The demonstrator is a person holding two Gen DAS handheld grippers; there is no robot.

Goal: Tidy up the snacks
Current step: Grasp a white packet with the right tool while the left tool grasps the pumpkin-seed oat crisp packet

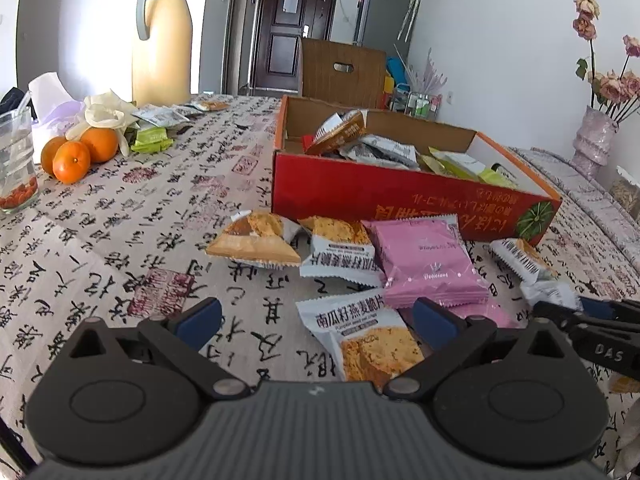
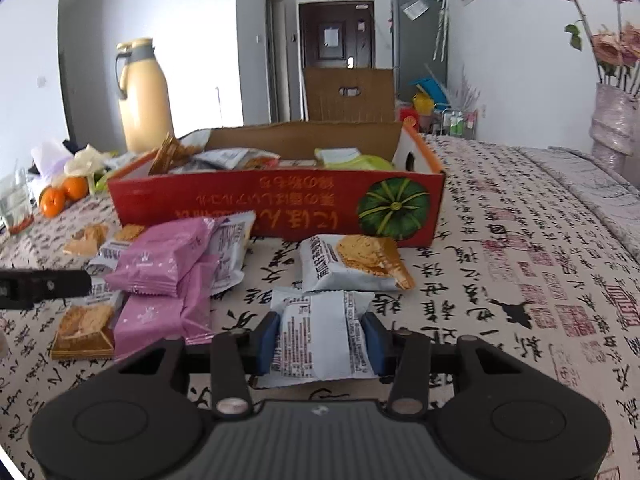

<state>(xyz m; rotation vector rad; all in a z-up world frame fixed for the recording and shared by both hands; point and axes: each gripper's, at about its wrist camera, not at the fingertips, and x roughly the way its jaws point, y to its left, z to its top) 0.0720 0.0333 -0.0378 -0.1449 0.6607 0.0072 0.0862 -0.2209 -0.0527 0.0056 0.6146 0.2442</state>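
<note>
White snack packet [image 2: 320, 338], printed back up, lying flat on the surface [image 2: 500, 280] toward its near edge, clamped between the blue pads [image 2: 267, 342] of the right gripper [image 2: 322, 344], jaws pressed on both its sides. Just beyond it, another white packet with an orange cracker picture [image 2: 354, 262], lying apart from it and near the front wall of the red cardboard box [image 2: 280, 204]. Box open at the top, partly filled with mixed packets, standing mid-surface with a green pumpkin printed at its right front corner. Left of the held packet, a heap of pink packets [image 2: 160, 260] and cracker packets, overlapping one another. Left gripper [image 1: 316, 320] low over the surface on the heap's near side, jaws wide apart, nothing clamped; a cracker packet [image 1: 360, 340] lying between its pads without being touched. Toward the far left edge: three oranges [image 1: 76, 152], a glass [image 1: 16, 160], a cream thermos jug [image 1: 162, 40]. At the right edge, a vase of dried roses [image 1: 592, 136].
</note>
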